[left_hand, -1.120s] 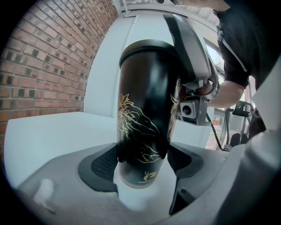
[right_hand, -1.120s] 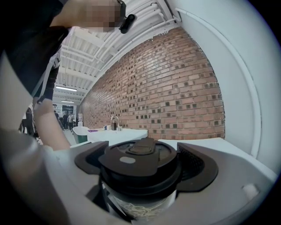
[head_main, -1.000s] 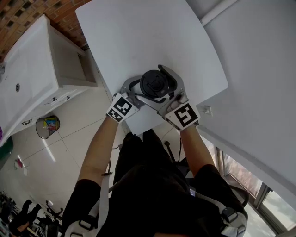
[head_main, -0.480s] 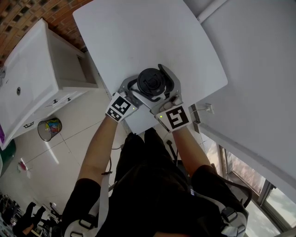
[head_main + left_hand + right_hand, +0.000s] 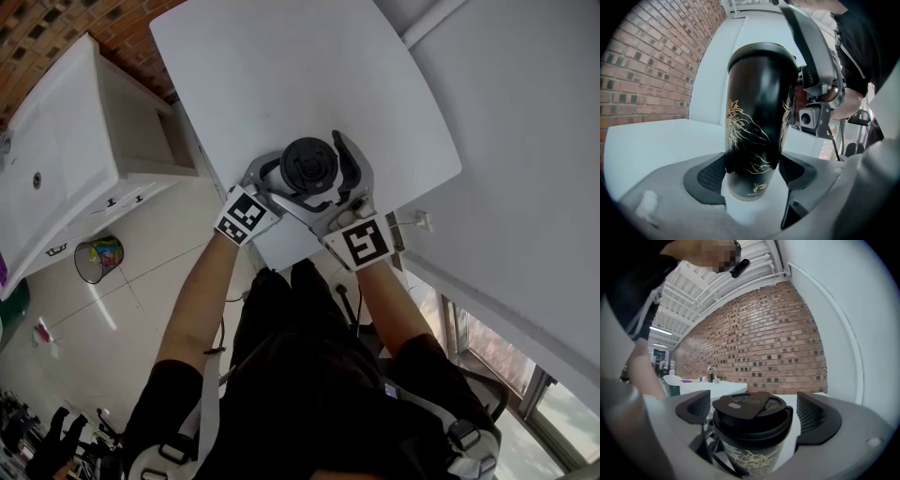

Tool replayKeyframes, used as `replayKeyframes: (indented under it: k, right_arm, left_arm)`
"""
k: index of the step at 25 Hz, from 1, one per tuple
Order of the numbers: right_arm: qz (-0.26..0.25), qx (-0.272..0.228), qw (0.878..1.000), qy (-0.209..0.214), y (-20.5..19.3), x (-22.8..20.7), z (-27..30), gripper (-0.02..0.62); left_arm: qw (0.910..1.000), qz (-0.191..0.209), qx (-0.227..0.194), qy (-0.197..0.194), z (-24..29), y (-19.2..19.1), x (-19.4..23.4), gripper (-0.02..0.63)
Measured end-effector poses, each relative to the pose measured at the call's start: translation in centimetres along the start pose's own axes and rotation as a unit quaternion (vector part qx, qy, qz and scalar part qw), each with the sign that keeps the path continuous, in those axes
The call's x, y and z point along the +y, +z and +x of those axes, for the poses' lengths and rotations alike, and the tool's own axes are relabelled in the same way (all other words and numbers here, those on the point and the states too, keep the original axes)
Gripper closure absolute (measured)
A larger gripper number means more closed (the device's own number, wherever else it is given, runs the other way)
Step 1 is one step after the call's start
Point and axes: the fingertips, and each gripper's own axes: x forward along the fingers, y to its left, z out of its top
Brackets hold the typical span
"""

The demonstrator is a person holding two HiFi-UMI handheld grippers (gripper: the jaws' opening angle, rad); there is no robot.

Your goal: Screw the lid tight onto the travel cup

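Black with a gold branching pattern, one travel cup (image 5: 757, 117) is pictured standing upright on a white surface (image 5: 281, 75), close to the edge nearest the person. In the head view only its single black lid (image 5: 308, 166) is shown. The cup's body is hidden beneath the lid, and the jaw tips are partly covered there as well.

The left gripper (image 5: 752, 173) is seen clamped on the lower part of the cup's body, with a ribbed pad pressed against each side. The right gripper (image 5: 752, 413) is held level with the lid, its jaws spread wide. They have just been opening, and the lid stands between them with a clear gap on either side, touched by neither pad. The lid is seated on the cup, its flip tab lying flat; how tightly it is screwed on cannot be told.

A small line of gold print (image 5: 754, 187) is visible near the cup's base, too small to be read. No other writing can be made out.

Two marker cubes are counted, one on each gripper (image 5: 246, 216) (image 5: 364, 242), each bearing black-and-white squares. A brick wall (image 5: 764, 343) is seen behind the surface.
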Motion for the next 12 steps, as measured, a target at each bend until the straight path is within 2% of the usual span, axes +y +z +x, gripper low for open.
replayKeyframes:
  k: [3,5,7,10,12]
  right_arm:
    - [-0.020,0.022,0.995,0.092,0.18,0.03,-0.74,0.040]
    - [-0.031,0.032,0.990,0.132,0.25,-0.12,-0.88,0.043]
    - [-0.031,0.027,0.988,0.146,0.29,-0.32,-0.87,0.044]
    - [-0.022,0.005,0.989,0.144,0.11,-0.55,-0.80,0.053]
    - [-0.018,0.000,0.990,0.143,0.00,-0.38,-0.72,0.086]
  left_arm:
    - [1.0000,0.000,0.001,0.000,0.08,0.08,0.04,0.249]
    - [1.0000,0.002,0.001,0.000,0.09,0.05,0.05,0.249]
    - [1.0000,0.002,0.002,-0.001,0.08,-0.01,0.02,0.249]
    - [1.0000,0.001,0.001,-0.002,-0.04,-0.07,-0.02,0.249]
    - [1.0000,-0.001,0.000,-0.002,-0.15,0.03,0.06,0.249]
